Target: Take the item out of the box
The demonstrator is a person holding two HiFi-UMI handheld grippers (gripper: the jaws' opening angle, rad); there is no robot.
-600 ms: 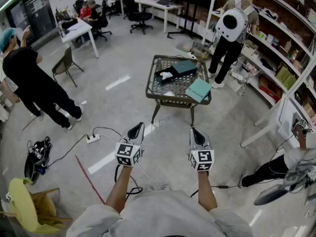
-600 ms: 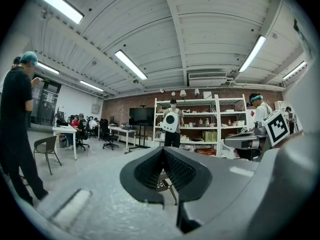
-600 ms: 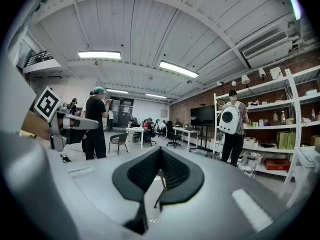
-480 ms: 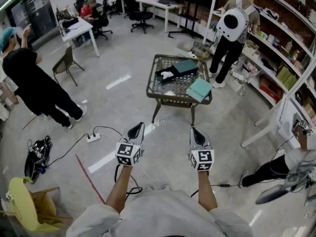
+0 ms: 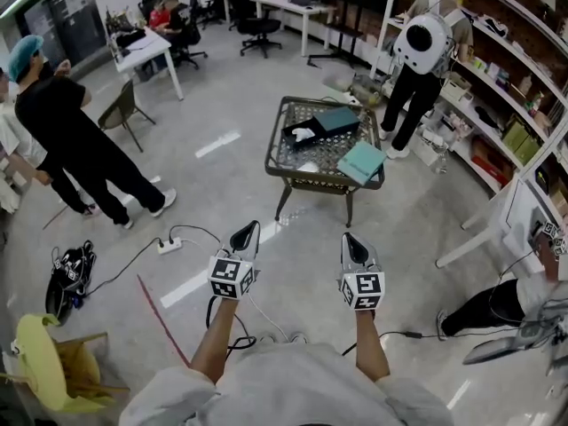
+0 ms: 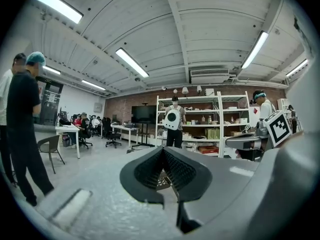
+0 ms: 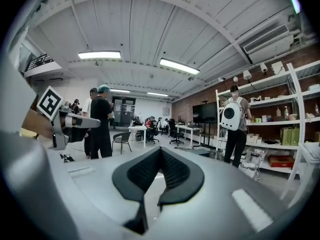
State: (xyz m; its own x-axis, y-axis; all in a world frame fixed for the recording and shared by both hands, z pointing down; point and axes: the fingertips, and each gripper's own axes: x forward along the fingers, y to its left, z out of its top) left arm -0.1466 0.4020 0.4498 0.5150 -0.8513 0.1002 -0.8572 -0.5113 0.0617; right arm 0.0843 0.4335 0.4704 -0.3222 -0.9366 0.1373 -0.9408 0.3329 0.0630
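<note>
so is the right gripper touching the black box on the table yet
Apart. The head view shows the right gripper shut over bare floor, well short of the wire table where the black box sits.

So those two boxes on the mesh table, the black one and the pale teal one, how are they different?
The black box seems open, with something white showing inside; the pale teal box is shut. The black box lies further back on the mesh table, left of centre; the pale teal box sits at its near right corner, jutting over the edge. Both are flat and rectangular.
</note>
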